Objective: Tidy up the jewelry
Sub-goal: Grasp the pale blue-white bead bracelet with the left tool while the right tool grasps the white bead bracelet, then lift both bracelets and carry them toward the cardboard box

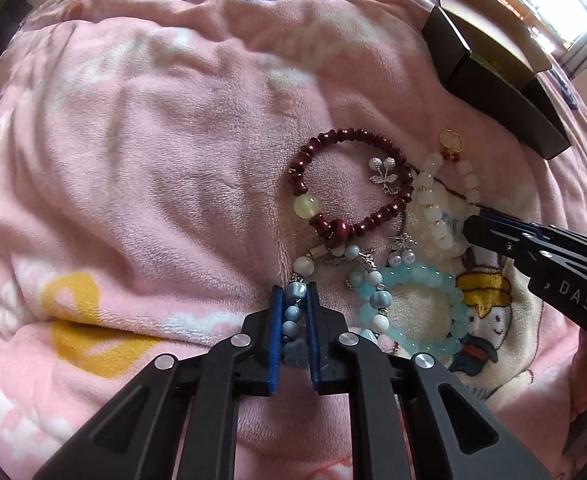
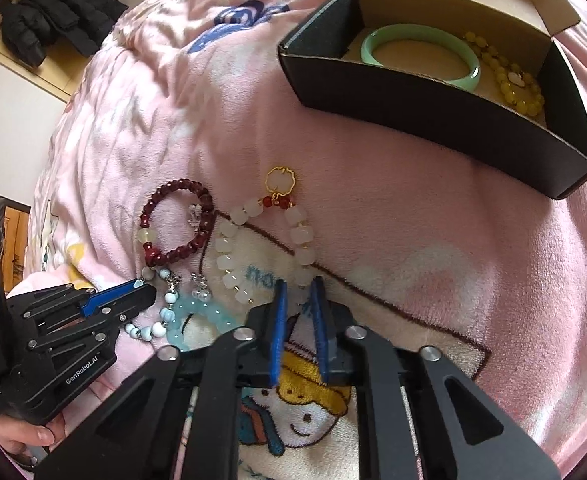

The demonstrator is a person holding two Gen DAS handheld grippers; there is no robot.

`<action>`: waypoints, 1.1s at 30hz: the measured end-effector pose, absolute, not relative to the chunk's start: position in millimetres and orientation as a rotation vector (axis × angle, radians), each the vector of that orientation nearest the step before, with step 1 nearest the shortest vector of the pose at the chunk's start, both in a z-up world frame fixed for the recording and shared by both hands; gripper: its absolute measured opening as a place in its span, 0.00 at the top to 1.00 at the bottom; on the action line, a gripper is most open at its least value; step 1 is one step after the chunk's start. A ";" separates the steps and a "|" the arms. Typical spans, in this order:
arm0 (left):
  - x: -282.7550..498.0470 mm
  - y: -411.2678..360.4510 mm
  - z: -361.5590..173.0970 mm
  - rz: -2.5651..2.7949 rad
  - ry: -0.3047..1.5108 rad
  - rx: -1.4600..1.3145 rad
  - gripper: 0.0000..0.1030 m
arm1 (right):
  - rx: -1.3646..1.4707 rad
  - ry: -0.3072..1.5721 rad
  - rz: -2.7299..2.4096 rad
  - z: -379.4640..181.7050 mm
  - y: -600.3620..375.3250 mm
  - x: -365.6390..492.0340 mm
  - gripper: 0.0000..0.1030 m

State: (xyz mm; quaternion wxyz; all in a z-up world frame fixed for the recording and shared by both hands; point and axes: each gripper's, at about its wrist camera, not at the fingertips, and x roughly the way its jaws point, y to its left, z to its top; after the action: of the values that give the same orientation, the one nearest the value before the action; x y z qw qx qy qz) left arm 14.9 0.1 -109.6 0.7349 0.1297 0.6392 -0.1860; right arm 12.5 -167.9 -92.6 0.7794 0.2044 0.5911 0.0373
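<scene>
Jaws of the left gripper (image 1: 294, 312) stand nearly closed, their blue pads pressed on a strand of the blue-and-white bead bracelet (image 1: 293, 316), which lies on the pink blanket (image 1: 153, 160). Jaws of the right gripper (image 2: 298, 292) stand narrowly apart over the blanket; from its own camera nothing shows between the pads, while the left wrist view places its tip touching the white bead bracelet (image 2: 269, 248), and whether a bead is pinched cannot be told.

Landmark: the white bead bracelet, bearing a gold-rimmed charm (image 2: 279, 181) on small red beads at its far end. Just beside it, toward the left gripper, lies the dark red bead bracelet (image 1: 351, 184) with one pale yellow bead (image 1: 306, 205) and a silver charm (image 1: 383, 176). Nearer the cameras than the landmark, the translucent aqua bead bracelet (image 1: 417, 312) rests on the blanket's cartoon print, touching the blue-and-white strand. Beyond the landmark, well apart, stands an open black cardboard box (image 2: 433, 116); inside lie a green bangle (image 2: 421, 54) and a yellow bead bracelet (image 2: 509, 80) side by side.

A hand (image 2: 33, 438) grips the left gripper's handle.
</scene>
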 end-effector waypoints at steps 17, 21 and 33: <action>-12.1 17.0 -65.7 -0.412 1.349 0.229 0.91 | 0.460 1.171 0.106 -65.5 -175.1 8.1 0.89; -17.5 15.9 -48.6 -0.409 1.312 0.244 0.91 | 0.459 1.147 0.112 -58.5 -174.7 8.0 0.89; -27.6 11.3 -17.9 -0.407 1.246 0.253 0.91 | 0.456 1.071 0.144 -30.3 -175.8 3.0 0.89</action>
State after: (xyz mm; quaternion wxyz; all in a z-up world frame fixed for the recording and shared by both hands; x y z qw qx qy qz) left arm -27.6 11.3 -17.9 0.7853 0.1172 0.5779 -0.1888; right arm 3.0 -175.8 -30.3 0.8329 0.2152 0.5054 0.0678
